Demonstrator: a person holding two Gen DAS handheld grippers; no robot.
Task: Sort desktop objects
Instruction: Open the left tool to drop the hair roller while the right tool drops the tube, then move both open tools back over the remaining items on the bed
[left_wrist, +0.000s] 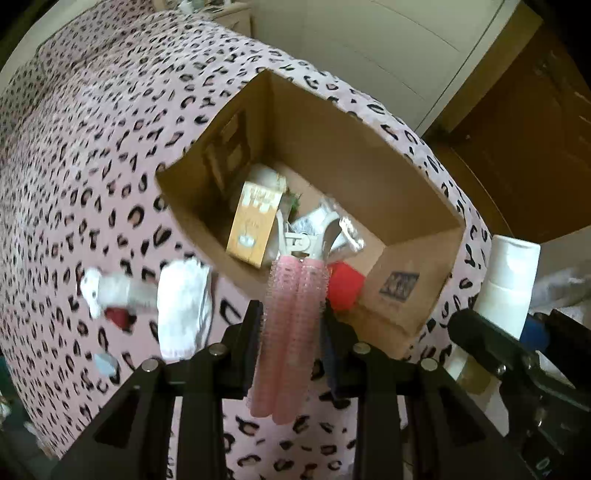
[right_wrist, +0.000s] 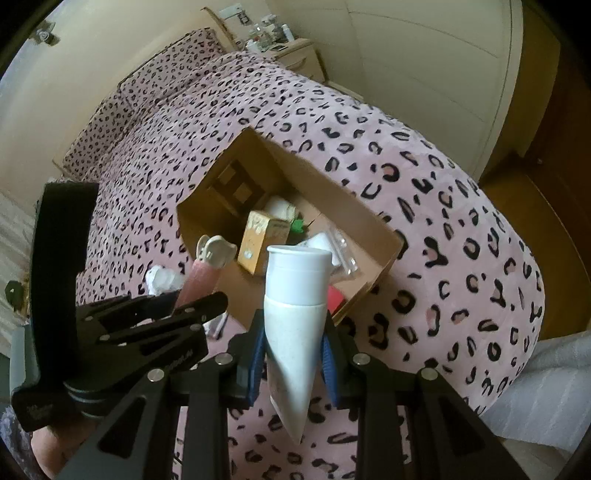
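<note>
Both pairs of jaws are clenching loads: the left gripper (left_wrist: 291, 325) is pinching a pink hair-roller clip (left_wrist: 291, 325) upright between its fingers, and the right gripper (right_wrist: 293, 347) is squeezing a white tube (right_wrist: 295, 314), cap upward, between its blue pads (right_wrist: 255, 363). Both grippers are hanging side by side above the leopard-print bedspread (right_wrist: 424, 206), just short of the near wall of the open cardboard box (left_wrist: 391, 192), which is already holding a small tan carton (left_wrist: 255, 225) and other packets, so the step in hand is looking like carrying items to the box. The next move is calling for reaching each load past the rim and over the box's interior before letting go, one gripper at a time so they are not crowding each other.
</note>
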